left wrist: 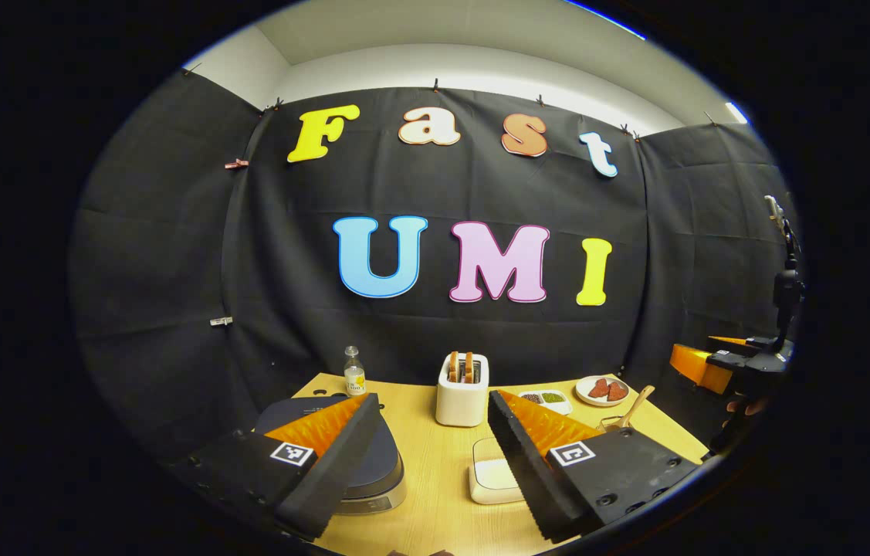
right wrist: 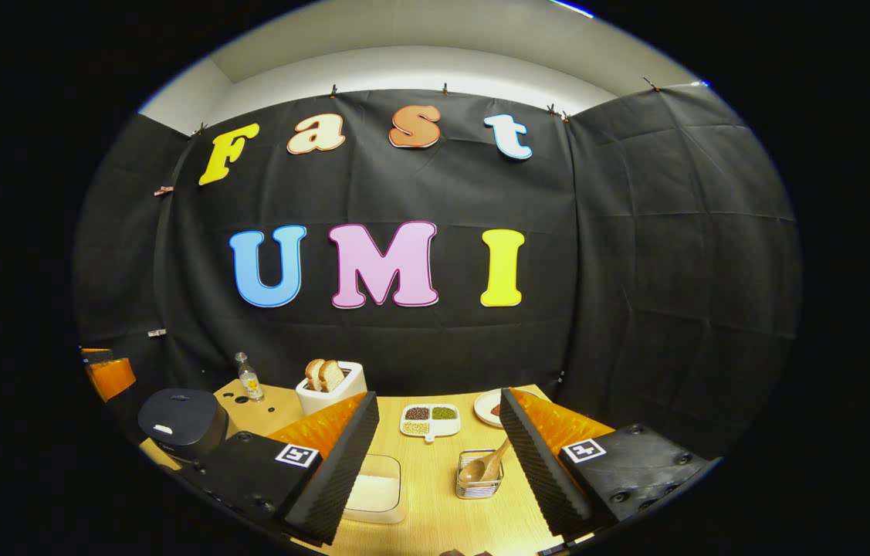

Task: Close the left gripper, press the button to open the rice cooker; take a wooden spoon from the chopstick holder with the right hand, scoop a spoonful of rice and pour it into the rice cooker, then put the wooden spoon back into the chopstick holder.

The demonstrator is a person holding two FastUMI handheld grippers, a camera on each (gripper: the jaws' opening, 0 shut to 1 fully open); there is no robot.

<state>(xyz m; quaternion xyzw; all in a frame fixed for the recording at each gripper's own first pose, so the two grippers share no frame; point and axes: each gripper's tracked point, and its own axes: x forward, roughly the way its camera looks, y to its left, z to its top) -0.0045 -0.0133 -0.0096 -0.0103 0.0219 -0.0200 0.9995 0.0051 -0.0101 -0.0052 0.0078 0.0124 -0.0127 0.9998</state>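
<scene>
A dark rice cooker point(left wrist: 384, 463) with its lid down sits at the table's left, partly behind a finger of my left gripper point(left wrist: 433, 400), which hangs open above the table with nothing in it. The right gripper view shows the cooker point(right wrist: 181, 421) at far left. A white box of rice point(right wrist: 373, 490) lies between the fingers of my right gripper point(right wrist: 438, 398), also open and holding nothing. A wooden spoon point(right wrist: 485, 466) rests in the wire chopstick holder point(right wrist: 479, 488) just right of the box. In the left gripper view the spoon point(left wrist: 635, 405) sticks up past the rice box point(left wrist: 492, 475).
At the back of the wooden table point(right wrist: 435, 517) stand a white toaster point(right wrist: 330, 386) with bread, a small bottle point(right wrist: 249, 378), a divided dish of beans point(right wrist: 431, 419) and a plate point(left wrist: 603, 390). The other gripper point(left wrist: 712, 363) hovers off the right edge.
</scene>
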